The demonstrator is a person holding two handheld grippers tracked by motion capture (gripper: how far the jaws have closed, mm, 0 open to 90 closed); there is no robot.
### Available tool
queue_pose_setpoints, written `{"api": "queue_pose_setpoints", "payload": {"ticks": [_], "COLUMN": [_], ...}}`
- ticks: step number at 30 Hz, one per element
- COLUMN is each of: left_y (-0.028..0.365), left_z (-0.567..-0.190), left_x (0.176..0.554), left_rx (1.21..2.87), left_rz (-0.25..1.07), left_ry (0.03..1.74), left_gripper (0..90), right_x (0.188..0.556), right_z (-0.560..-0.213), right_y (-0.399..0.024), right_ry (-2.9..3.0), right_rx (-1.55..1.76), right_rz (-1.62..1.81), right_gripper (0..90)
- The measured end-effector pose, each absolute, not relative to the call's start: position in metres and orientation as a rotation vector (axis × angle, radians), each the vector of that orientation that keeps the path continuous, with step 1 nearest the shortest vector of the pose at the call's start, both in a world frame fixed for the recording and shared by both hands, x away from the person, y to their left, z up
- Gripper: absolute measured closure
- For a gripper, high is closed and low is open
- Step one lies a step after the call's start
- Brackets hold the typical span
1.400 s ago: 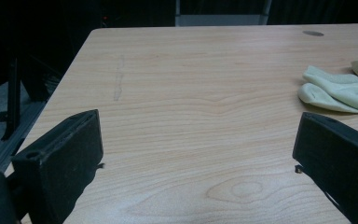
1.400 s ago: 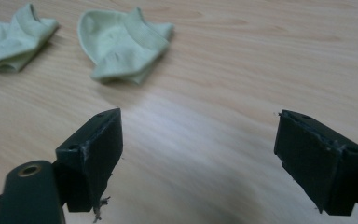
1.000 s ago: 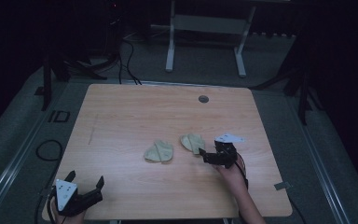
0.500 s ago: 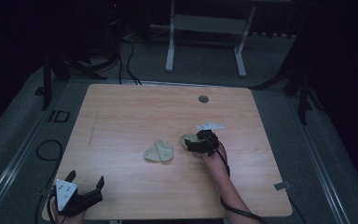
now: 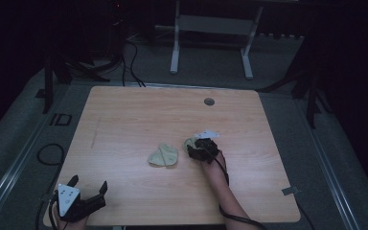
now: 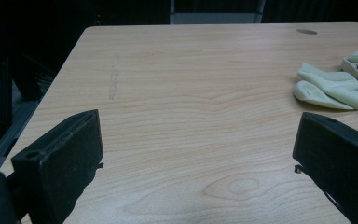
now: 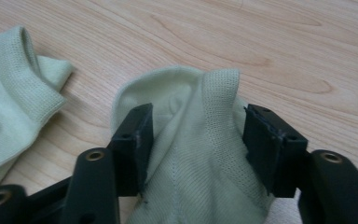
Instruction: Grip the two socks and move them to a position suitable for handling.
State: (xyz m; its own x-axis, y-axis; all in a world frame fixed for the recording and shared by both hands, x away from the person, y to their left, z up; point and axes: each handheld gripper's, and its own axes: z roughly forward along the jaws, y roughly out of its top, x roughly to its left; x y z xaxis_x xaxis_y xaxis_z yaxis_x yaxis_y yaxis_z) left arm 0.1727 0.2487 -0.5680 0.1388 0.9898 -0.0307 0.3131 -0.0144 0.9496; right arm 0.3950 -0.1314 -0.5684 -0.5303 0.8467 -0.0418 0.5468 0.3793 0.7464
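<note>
Two pale green socks lie on the wooden table (image 5: 139,115). My right gripper (image 5: 194,147) reaches over the right sock (image 5: 189,142). In the right gripper view its jaws have just been closing and straddle the raised fold and ribbed cuff of that sock (image 7: 191,154), with the right gripper (image 7: 196,135) not clamped on it. The other sock (image 5: 163,156) lies just to the left, apart (image 7: 14,84). My left gripper (image 5: 88,182) rests at the table's near left corner, jaws wide open with nothing between them (image 6: 196,144). Both socks (image 6: 335,86) show far off in the left gripper view.
A round cable hole (image 5: 209,101) sits near the table's far edge. Behind the table stands a white metal frame (image 5: 211,28) on the grey floor, with cables (image 5: 129,52) to its left. The person's right forearm (image 5: 225,196) crosses the near right of the table.
My right gripper has moved left from beside the right sock onto it, and its jaws have narrowed around the fabric. The left gripper has stayed in place.
</note>
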Motion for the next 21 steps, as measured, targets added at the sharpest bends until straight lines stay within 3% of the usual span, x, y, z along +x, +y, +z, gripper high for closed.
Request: {"api": "queue_pose_setpoints", "payload": {"ticks": [8,21], "left_y": [0.249,0.246], "left_z": [-0.568,-0.568], "left_x": [0.173,0.174], "left_rx": [1.498,1.507], "left_rz": [0.921,0.918], "left_ry": [1.332,1.327], "left_gripper": [1.7,1.7], "right_x": [0.394,0.38], "right_z": [-0.567,-0.534], "right_y": [-0.131,-0.154], "right_ry": [2.236,2.249], "right_rx": [1.169,1.172], "right_rz": [0.963,0.962], "right_gripper": [73.1,76.0]}}
